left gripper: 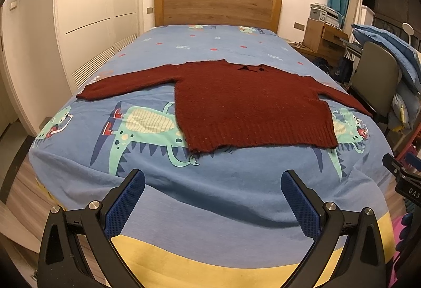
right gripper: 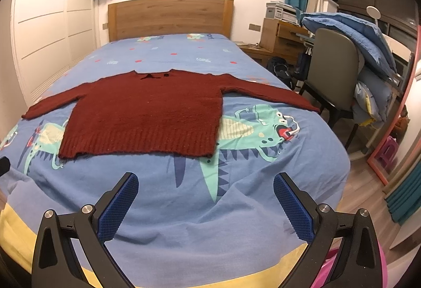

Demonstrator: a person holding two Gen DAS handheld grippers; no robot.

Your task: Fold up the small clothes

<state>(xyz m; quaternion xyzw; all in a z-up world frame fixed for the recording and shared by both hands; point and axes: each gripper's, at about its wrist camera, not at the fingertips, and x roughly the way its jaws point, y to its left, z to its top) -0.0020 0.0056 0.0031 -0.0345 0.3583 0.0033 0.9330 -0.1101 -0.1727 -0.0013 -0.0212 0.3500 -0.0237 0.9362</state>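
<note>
A small dark red knitted sweater (left gripper: 250, 103) lies flat on the bed, both sleeves spread out to the sides, hem towards me. It also shows in the right wrist view (right gripper: 147, 114). My left gripper (left gripper: 213, 182) is open and empty, held above the foot of the bed, short of the hem. My right gripper (right gripper: 205, 185) is open and empty too, also short of the hem. The right gripper's body shows at the right edge of the left wrist view (left gripper: 405, 177).
The bed has a blue dinosaur-print sheet (left gripper: 210, 198) and a wooden headboard (left gripper: 218, 6). A white wardrobe (left gripper: 86, 11) stands on the left. A chair (right gripper: 334, 64) piled with blue bedding, a desk and a mirror stand on the right.
</note>
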